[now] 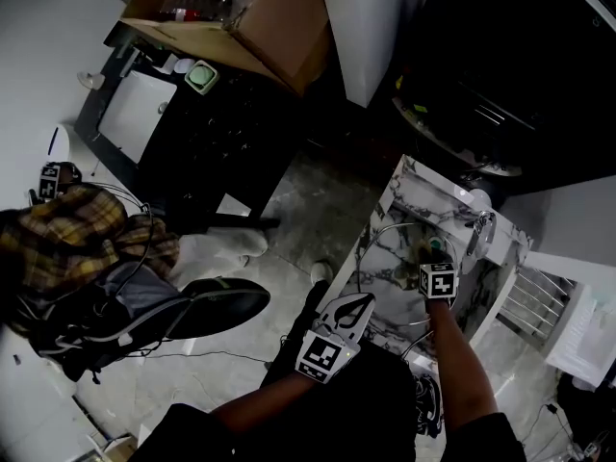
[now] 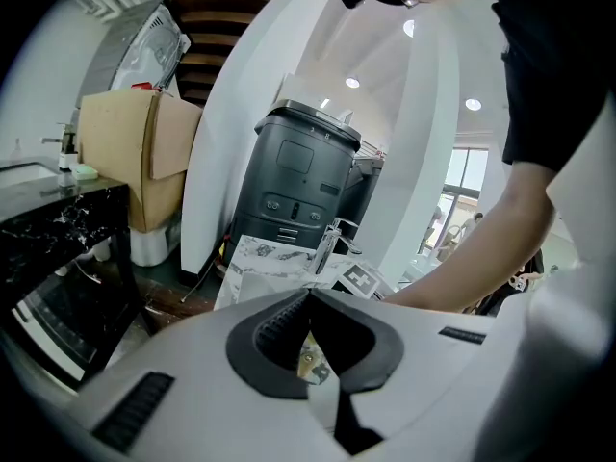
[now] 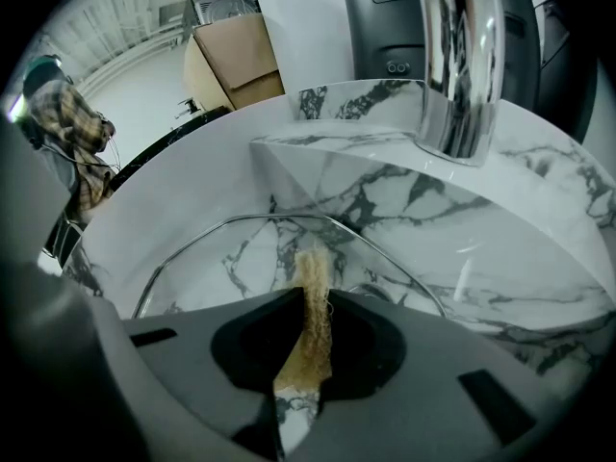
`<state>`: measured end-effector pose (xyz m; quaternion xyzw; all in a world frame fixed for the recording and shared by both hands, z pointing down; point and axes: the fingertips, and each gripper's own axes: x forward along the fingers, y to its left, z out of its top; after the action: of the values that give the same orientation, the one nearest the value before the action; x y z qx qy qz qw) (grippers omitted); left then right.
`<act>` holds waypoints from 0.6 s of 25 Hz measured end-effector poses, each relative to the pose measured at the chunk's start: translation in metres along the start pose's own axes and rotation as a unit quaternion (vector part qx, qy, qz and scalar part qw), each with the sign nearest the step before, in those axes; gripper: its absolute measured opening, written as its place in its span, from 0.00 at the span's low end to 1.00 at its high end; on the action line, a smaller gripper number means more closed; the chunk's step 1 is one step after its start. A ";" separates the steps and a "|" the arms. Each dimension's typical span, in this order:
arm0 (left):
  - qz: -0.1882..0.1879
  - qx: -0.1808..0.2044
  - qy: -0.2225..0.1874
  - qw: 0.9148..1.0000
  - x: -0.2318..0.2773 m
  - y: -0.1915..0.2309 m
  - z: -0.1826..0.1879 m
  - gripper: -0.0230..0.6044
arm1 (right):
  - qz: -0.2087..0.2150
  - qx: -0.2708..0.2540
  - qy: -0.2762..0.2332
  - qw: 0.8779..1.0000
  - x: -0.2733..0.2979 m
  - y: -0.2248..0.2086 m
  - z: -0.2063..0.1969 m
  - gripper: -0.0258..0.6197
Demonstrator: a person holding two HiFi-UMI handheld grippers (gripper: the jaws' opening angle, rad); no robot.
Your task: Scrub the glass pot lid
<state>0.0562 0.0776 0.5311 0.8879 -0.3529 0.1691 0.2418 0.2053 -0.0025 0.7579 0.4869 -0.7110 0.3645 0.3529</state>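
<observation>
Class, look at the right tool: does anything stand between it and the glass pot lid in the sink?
Only the tan scrub pad clamped in the right tool, pointing at the glass pot lid just beyond. Nothing else intervenes; the faucet stands farther back, above the sink.

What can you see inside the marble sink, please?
The glass pot lid sits in the sink; the right gripper, shut on a scrub pad, covers its near edge.

Steep overhead plus two low views, sink [image 1: 385, 221] shared.
</observation>
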 end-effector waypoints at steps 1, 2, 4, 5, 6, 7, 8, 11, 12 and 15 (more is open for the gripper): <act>0.001 -0.001 -0.002 1.000 0.000 -0.001 0.000 0.06 | 0.000 0.004 -0.004 1.000 -0.001 -0.002 -0.001 0.13; 0.001 -0.002 -0.003 1.000 0.000 -0.002 0.000 0.06 | 0.000 0.007 -0.008 1.000 -0.002 -0.003 -0.003 0.13; 0.001 0.003 0.000 1.000 -0.002 -0.004 0.001 0.06 | -0.002 0.014 -0.011 1.000 -0.004 -0.007 -0.006 0.13; 0.000 0.005 0.001 1.000 -0.002 -0.005 0.002 0.06 | -0.004 0.017 -0.012 1.000 -0.005 -0.009 -0.008 0.13; 0.000 0.007 0.001 1.000 -0.003 -0.005 0.003 0.06 | -0.006 0.019 -0.013 1.000 -0.006 -0.010 -0.009 0.13; -0.001 0.007 0.000 1.000 -0.003 -0.006 0.004 0.06 | -0.008 0.021 -0.013 1.000 -0.008 -0.011 -0.011 0.13; -0.001 0.007 0.000 1.000 -0.003 -0.006 0.004 0.06 | -0.010 0.023 -0.014 1.000 -0.009 -0.012 -0.012 0.13; -0.003 0.010 0.000 1.000 -0.002 -0.010 0.005 0.06 | -0.013 0.030 -0.016 0.999 -0.012 -0.016 -0.017 0.13; -0.004 0.011 0.000 1.000 -0.002 -0.011 0.004 0.06 | -0.014 0.031 -0.017 0.999 -0.012 -0.016 -0.019 0.13; -0.008 0.014 0.001 1.000 -0.003 -0.015 0.003 0.06 | -0.018 0.033 -0.016 0.999 -0.015 -0.018 -0.023 0.13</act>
<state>0.0649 0.0864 0.5223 0.8940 -0.3430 0.1729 0.2306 0.2302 0.0191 0.7590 0.5166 -0.6955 0.3736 0.3314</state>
